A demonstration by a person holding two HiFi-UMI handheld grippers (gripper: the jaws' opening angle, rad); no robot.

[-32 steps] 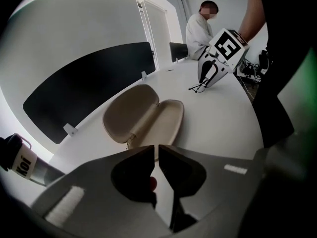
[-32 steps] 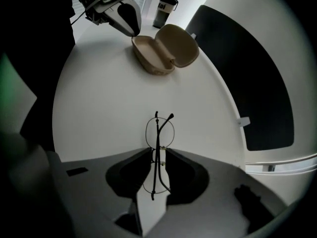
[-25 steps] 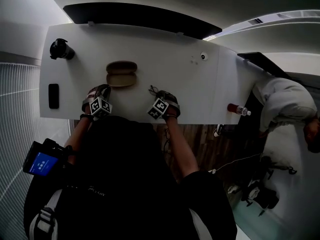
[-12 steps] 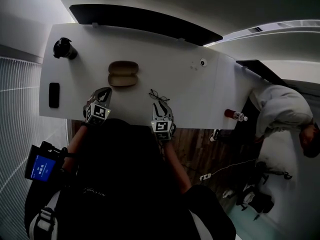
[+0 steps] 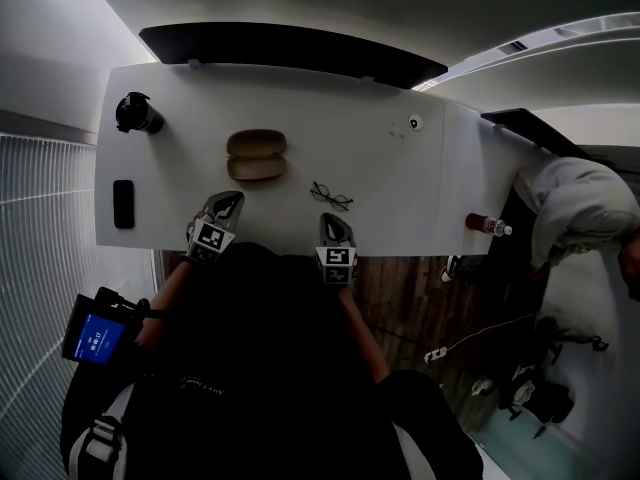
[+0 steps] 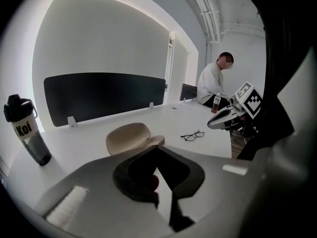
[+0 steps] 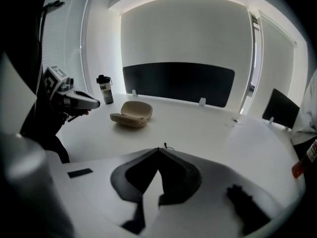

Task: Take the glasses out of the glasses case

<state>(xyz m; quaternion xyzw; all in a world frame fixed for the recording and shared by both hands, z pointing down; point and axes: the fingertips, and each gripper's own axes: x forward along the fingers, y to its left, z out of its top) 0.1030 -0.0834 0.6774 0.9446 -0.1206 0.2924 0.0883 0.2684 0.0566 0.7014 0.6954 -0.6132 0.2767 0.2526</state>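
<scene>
The thin dark-rimmed glasses (image 5: 330, 196) are out, lying flat on the white table (image 5: 420, 198). They sit a little in from its near edge, about midway along it. The frame is slim, the lenses are clear, and the pair lies at a slant to that edge. To their left and further in from the near edge sits the tan oval hard-shell glasses case (image 5: 256, 155). It is clear of the glasses and hinged wide open, its two halves showing side by side.

The left gripper (image 5: 233, 201) hangs at the near edge on the near side of the case, jaws pressed together tip to tip, nothing pinched. The right gripper (image 5: 333, 220) is at the near edge just short of the glasses, not touching them. Its jaws have just snapped together and nothing is between them.

At the far left corner stands a dark drinking bottle (image 5: 137, 114). A flat black phone (image 5: 123, 204) lies by the left edge, and a reddish bottle (image 5: 487, 225) is near the right end.
</scene>
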